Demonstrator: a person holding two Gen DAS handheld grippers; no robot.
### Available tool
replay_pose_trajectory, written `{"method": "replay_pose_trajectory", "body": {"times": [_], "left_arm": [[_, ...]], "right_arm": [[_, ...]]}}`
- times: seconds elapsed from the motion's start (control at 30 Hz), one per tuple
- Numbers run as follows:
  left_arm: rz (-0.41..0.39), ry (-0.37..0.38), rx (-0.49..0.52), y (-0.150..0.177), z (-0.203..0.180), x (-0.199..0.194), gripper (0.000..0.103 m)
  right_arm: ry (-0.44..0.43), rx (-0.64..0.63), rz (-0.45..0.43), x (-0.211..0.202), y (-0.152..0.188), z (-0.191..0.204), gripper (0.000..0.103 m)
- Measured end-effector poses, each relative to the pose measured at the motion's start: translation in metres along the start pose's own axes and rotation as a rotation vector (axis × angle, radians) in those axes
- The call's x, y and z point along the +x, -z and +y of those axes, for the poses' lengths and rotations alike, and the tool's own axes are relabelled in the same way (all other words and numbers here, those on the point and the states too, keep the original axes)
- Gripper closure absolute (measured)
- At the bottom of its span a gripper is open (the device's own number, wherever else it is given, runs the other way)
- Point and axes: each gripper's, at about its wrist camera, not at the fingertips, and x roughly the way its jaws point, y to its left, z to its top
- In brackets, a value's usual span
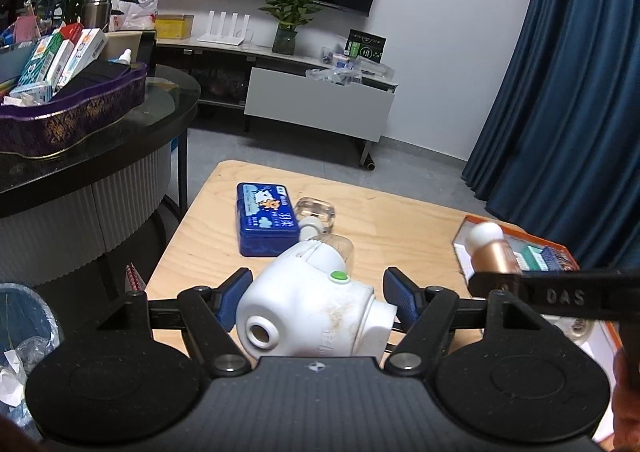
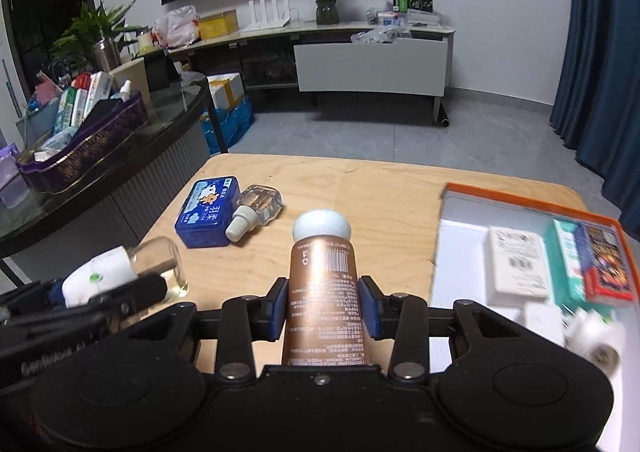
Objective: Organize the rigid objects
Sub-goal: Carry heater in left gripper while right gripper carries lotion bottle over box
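The bronze tube (image 2: 320, 292) with its white cap (image 2: 322, 226) sits clamped in the right hand-held gripper (image 2: 324, 306) above the tabletop (image 2: 380, 204); carry it right, level, into a bare spot of the orange-rimmed box (image 2: 532, 206). The left hand-held gripper (image 1: 316, 302), angled downward at the near left, holds a white plug-in device (image 1: 308, 312).

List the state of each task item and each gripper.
Left gripper: shut on white plug-in diffuser, lifted.
Right gripper: shut on copper tube with white cap, lifted.
Blue rectangular tin: closed, flat on table.
Clear small bottle: capped, lying beside tin.
Orange-rimmed box: open, partly filled.
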Motion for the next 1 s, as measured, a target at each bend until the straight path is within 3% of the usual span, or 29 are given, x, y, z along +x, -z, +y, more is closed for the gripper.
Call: {"method": "replay_pose_trajectory", "body": {"times": [0.57,1.0], "left_arm": [[-0.005,0.074,0.047,0.010,-0.044,-0.029,0.030],[0.009,0.120,0.093,0.019,-0.072,-0.030,0.030]], "right_arm": [[0.029,0.077,-0.039,-0.066,0.041,-0.035,0.056],[0.063,0.145,-0.060,-0.092,0.057,-0.067,0.056]]}}
